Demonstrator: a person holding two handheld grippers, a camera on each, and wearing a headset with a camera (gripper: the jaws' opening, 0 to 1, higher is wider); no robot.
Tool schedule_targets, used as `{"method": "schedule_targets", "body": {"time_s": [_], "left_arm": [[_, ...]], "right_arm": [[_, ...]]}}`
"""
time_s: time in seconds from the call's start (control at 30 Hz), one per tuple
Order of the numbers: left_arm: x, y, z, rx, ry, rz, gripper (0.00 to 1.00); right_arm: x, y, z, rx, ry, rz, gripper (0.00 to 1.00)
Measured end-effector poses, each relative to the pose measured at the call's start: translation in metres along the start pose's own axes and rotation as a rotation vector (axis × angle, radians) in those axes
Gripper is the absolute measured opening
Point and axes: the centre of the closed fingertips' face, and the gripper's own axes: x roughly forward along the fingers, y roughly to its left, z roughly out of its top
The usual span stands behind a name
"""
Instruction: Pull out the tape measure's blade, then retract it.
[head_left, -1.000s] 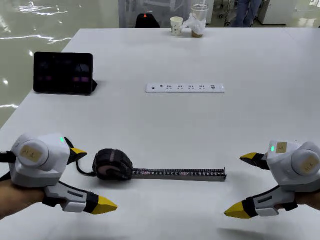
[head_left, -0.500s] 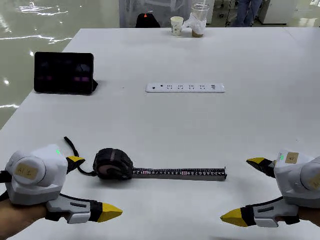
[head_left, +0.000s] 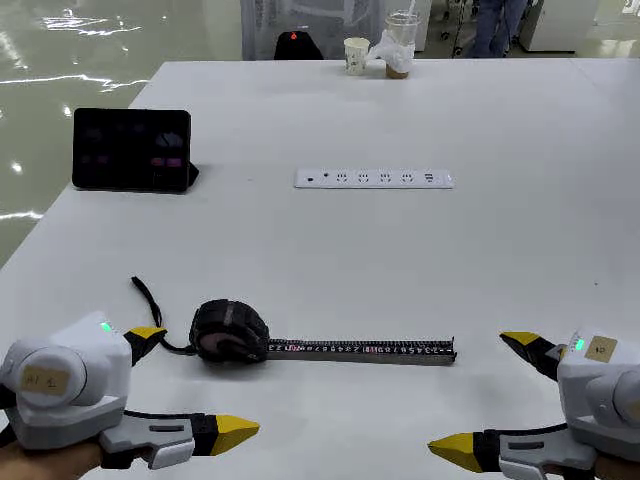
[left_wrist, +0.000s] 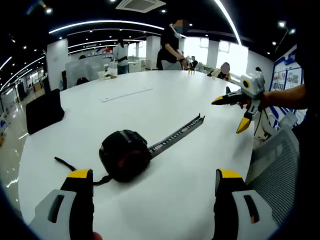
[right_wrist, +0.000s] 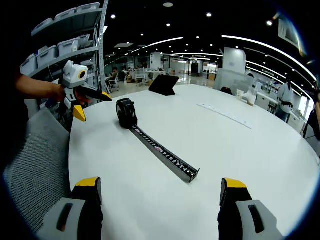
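- Tape measure case (head_left: 228, 331), black and round, on the white table (head_left: 480, 250), lower left of centre in the head view
- Blade (head_left: 365, 349) extended from the case, flat on the table and running straight toward the right gripper's side, with the end hook at the far tip touching neither gripper
- Black wrist strap (head_left: 148, 298) trailing from the case on the side opposite the blade
- Left gripper (head_left: 198, 381) held in a hand at the near edge of the table, just beside the case, with yellow-tipped jaws spread wide, nothing between them and no contact with the case
- In the left gripper view, case ahead of the two jaws and between them, apart from both
- Right gripper (head_left: 478, 394) held at lower right, near the blade's hook end but apart from it, with jaws spread wide and empty
- In the right gripper view, hook end ahead between the jaws, blade leading away to the case
- Farther back on the table: white power strip (head_left: 374, 179) at centre, dark tablet (head_left: 132, 149) propped up at left, paper cup (head_left: 354, 53) near the far edge
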Motion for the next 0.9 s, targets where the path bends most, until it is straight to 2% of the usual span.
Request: {"method": "schedule_targets", "body": {"time_s": [0.23,0.37,0.53,0.7,0.9], "left_arm": [[-0.004,-0.005,0.001,-0.029,-0.033,0.032,0.99],[-0.006,-0.009,0.000,-0.028,-0.037,0.044,0.99],[-0.008,-0.011,-0.001,-0.060,-0.048,0.075,0.99],[-0.010,-0.017,-0.001,-0.069,-0.049,0.080,0.99],[-0.012,-0.018,0.000,-0.084,-0.060,0.105,0.99]], "right_arm": [[-0.005,0.006,0.007,0.032,-0.035,-0.038,0.99],[-0.005,0.010,0.007,0.035,-0.034,-0.049,0.99],[-0.005,0.015,0.006,0.064,-0.029,-0.073,0.99],[-0.006,0.021,0.005,0.083,-0.036,-0.088,0.99],[-0.008,0.024,0.007,0.102,-0.047,-0.105,0.99]]}}
